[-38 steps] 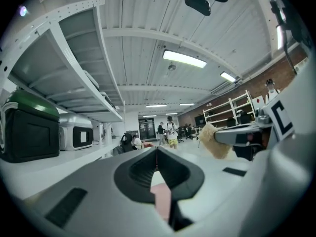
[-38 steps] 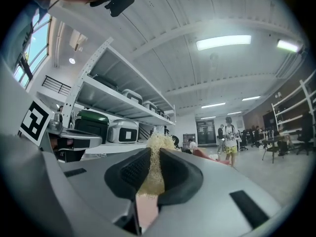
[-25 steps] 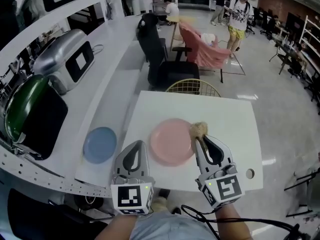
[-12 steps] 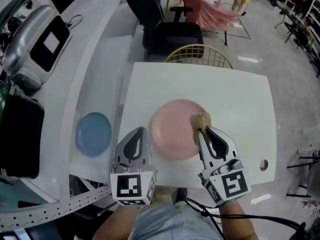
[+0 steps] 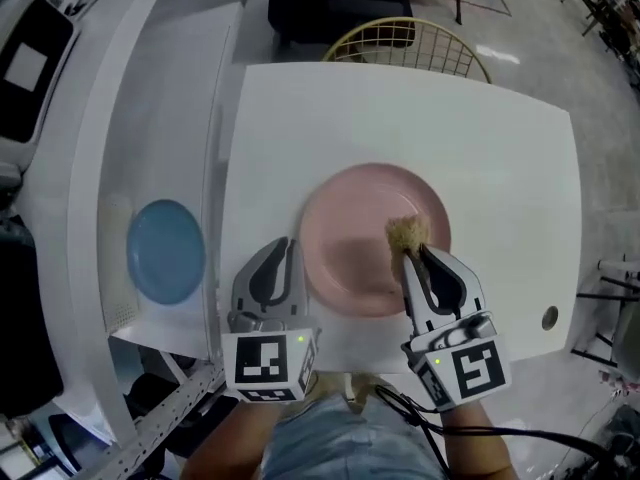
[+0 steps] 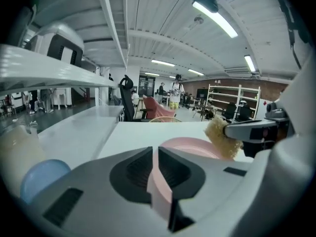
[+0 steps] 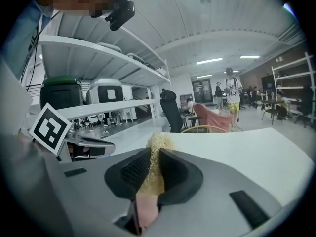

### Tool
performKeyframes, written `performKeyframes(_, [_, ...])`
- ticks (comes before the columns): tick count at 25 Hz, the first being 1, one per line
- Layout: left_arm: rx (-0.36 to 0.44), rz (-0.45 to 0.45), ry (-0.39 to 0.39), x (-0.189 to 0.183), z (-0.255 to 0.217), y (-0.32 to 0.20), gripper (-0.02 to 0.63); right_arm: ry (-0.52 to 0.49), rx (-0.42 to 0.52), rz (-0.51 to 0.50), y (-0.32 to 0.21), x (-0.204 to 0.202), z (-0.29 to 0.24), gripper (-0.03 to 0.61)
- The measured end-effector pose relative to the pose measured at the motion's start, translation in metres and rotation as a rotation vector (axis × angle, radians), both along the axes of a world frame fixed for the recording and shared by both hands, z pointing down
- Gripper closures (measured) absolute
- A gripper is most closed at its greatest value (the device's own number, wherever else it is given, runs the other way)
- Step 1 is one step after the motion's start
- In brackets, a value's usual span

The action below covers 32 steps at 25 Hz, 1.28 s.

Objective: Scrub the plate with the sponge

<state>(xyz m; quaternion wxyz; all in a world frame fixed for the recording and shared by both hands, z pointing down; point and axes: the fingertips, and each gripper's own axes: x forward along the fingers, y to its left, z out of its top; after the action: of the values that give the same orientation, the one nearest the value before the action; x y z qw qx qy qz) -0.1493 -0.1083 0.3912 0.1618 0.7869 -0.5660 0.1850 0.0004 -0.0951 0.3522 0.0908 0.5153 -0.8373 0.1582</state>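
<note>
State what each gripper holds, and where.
Left gripper: round pink plate, by its left rim. Right gripper: tan fibrous sponge, by its near end.

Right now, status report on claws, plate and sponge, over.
Left claw shut on pink plate rim. Right claw shut on sponge, over pink plate's right side. Blue plate apart, far left.

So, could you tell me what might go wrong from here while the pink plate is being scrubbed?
1. The left gripper pinches the pink plate only at its rim, so a hard push from the sponge could twist it free.
2. The right gripper holds the sponge by one end; dragging might pull it out.
3. The plate lies near the table's front edge and might slide off.
</note>
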Motion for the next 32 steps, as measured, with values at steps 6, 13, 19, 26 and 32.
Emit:
performKeyframes(6, [-0.117,0.015,0.059,0.004,0.04,-0.011,0.569,0.041,-0.059,-0.015,-0.008,0.001,0.027,0.515])
performKeyframes(13, [-0.207,0.016,0.093,0.004,0.069,-0.02,0.5,0.04,-0.083,-0.018,-0.019,-0.004,0.039,0.517])
performKeyframes(19, [-0.252,0.011,0.108,0.004,0.082,-0.02,0.532,0.053,-0.103,-0.016,-0.021,-0.002,0.047,0.515])
performKeyframes(26, [-0.259,0.005,0.112,0.007,0.084,-0.021,0.574,0.052,-0.107,-0.014,-0.02,0.0,0.051,0.515])
performKeyframes(32, [-0.195,0.008,0.091,0.01,0.058,-0.027,0.588,0.053,-0.113,-0.003,-0.019,0.003,0.052,0.515])
